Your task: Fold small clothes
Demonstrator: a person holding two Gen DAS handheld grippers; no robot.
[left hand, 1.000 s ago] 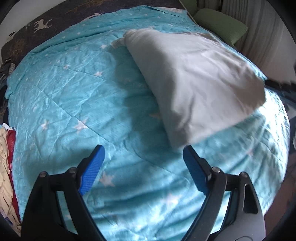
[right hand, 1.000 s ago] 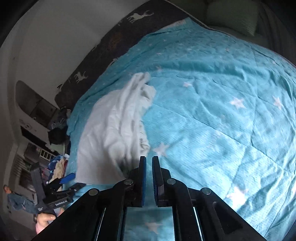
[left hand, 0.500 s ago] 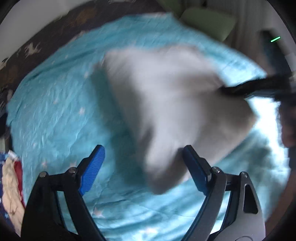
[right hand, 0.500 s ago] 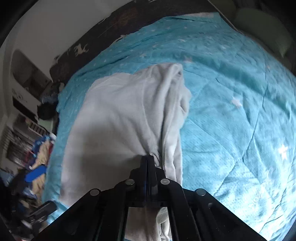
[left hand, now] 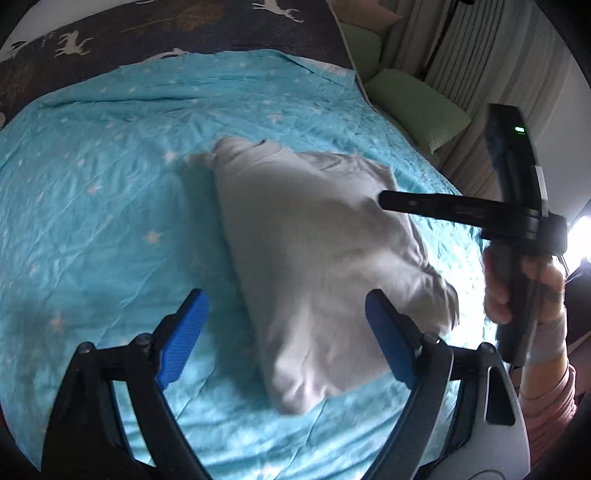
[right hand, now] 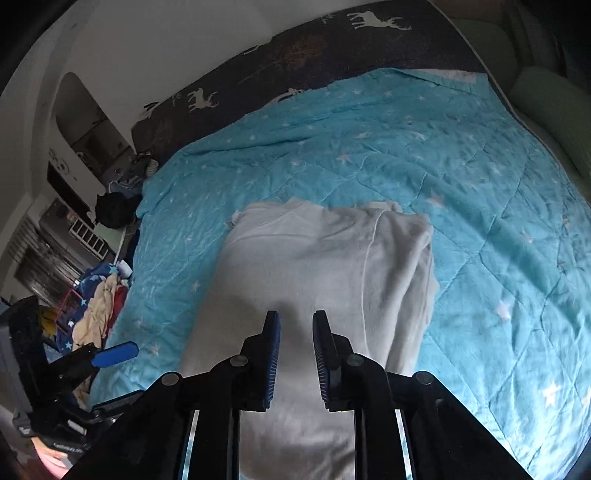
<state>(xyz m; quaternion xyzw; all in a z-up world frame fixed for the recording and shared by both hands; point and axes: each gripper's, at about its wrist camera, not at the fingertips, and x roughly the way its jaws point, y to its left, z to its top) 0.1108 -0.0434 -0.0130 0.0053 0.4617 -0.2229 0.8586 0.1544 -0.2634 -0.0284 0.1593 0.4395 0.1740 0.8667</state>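
Two claws empty, left claw point(left hand: 284, 332) wide, right claw point(right hand: 295, 354) just parting, clothes pile point(right hand: 99, 310) right-view only

Open blue quilt point(right hand: 461, 192) surrounds the white garment point(right hand: 317, 266) on all sides; green pillows point(left hand: 417, 107) crowd the bed's far corner.

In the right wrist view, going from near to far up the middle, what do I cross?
Right claw → white garment → blue star quilt → dark deer-print blanket → wall.
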